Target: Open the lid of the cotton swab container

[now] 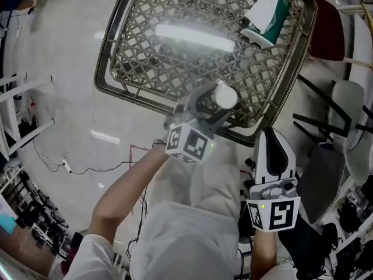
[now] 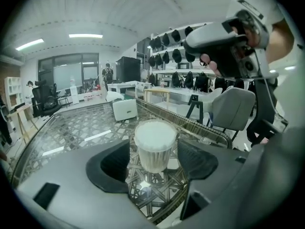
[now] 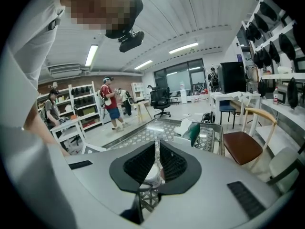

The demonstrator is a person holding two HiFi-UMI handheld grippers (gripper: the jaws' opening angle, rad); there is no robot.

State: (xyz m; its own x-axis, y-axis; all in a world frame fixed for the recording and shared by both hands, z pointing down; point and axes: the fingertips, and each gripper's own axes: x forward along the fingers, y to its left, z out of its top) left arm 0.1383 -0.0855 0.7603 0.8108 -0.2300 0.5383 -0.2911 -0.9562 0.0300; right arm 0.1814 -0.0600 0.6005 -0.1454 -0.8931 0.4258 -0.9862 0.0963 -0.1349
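Observation:
The cotton swab container (image 1: 225, 95) is a clear round tub with a white lid, standing near the front edge of the glass lattice table (image 1: 134, 95). My left gripper (image 1: 211, 105) is open, one jaw on each side of the tub. In the left gripper view the container (image 2: 155, 147) stands upright between the dark pads (image 2: 110, 165), with a gap on both sides. My right gripper (image 1: 269, 134) hangs lower right, off the table edge. In the right gripper view its jaws (image 3: 157, 163) are shut with nothing held.
A white and green package (image 1: 265, 16) lies at the table's far right corner. A brown chair (image 1: 329, 28) and a grey chair (image 1: 323, 179) stand to the right. Cables (image 1: 87, 169) trail over the floor at left. People (image 3: 110, 106) stand far off.

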